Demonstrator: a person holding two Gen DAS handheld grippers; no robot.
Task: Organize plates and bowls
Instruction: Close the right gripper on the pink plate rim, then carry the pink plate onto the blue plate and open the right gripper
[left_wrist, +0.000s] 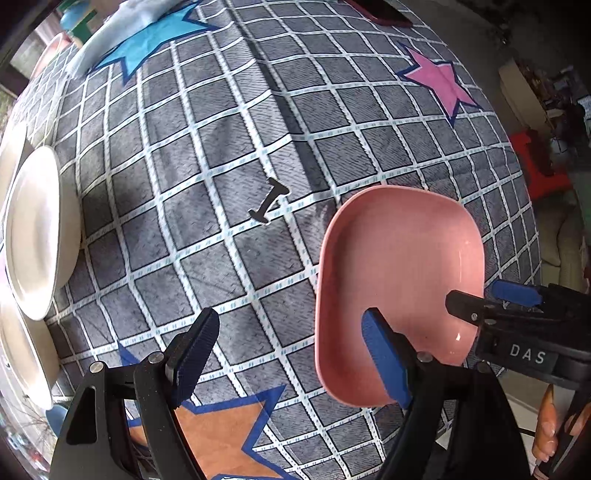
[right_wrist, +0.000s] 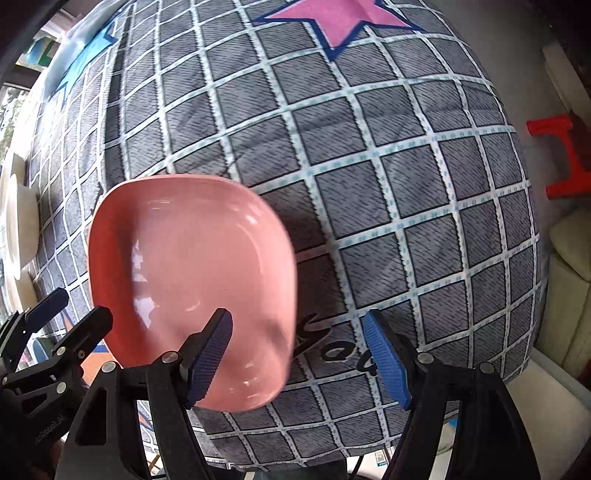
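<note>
A pink squarish plate (left_wrist: 402, 266) lies on the checked grey cloth between my two grippers; it also shows in the right wrist view (right_wrist: 192, 280). My left gripper (left_wrist: 295, 354) is open, its right finger over the plate's near left rim. My right gripper (right_wrist: 299, 358) is open, its left finger over the plate's near right rim. The right gripper also shows in the left wrist view (left_wrist: 491, 295) at the plate's right edge. Several white plates (left_wrist: 35, 232) lie at the far left.
The cloth (left_wrist: 229, 147) carries blue, pink and orange star patches. A light blue cloth (left_wrist: 122, 26) lies at the far left corner. A red stool (right_wrist: 565, 155) stands on the floor to the right. The table's near edge is just below the grippers.
</note>
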